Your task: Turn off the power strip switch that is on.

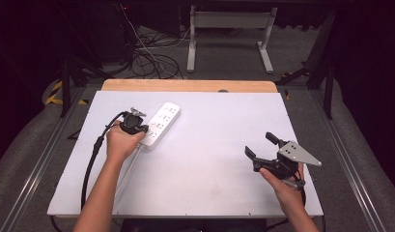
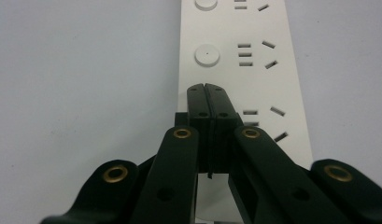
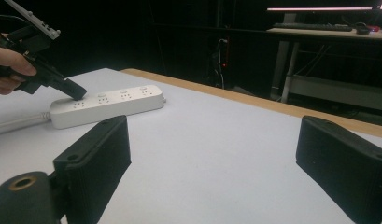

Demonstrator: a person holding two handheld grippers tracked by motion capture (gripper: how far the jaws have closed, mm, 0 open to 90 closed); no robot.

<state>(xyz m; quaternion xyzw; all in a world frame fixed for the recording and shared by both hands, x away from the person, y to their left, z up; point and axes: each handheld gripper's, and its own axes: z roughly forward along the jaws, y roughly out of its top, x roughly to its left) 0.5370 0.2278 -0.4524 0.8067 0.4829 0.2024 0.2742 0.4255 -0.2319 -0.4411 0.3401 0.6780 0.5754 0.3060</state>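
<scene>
Pressing down on the strip near its cord end, the left gripper had its jaws together. The strip lay at the table's far left; the right gripper hovered with jaws wide apart, well away.

White power strip with grey slots on a pale grey-white table edged in light wood; black grippers

A white-topped table with a strip of bare wood along its far edge carries one thing — a white power strip. It lies flat in the far-left part of the top, slanted, its far end pointing toward the far edge, its near end toward the left edge. Its white cord runs across the top toward the near edge — lying flat.
</scene>
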